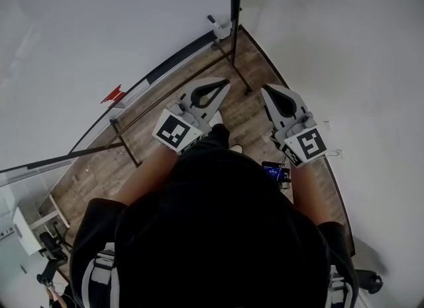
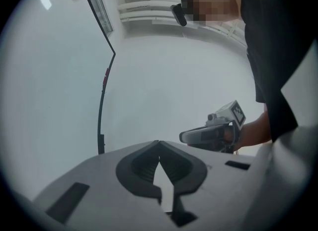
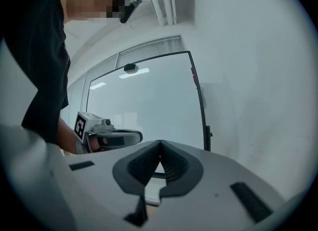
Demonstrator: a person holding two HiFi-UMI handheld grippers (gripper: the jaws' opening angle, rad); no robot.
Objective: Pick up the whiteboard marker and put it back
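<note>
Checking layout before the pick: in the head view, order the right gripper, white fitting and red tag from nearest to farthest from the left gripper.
From the left gripper:
1. right gripper, alongside on the right.
2. white fitting, ahead at the stand foot.
3. red tag, far left on the board edge.

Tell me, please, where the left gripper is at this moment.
In the head view the left gripper is just left of centre, over the wooden floor, the right gripper beside it.
</note>
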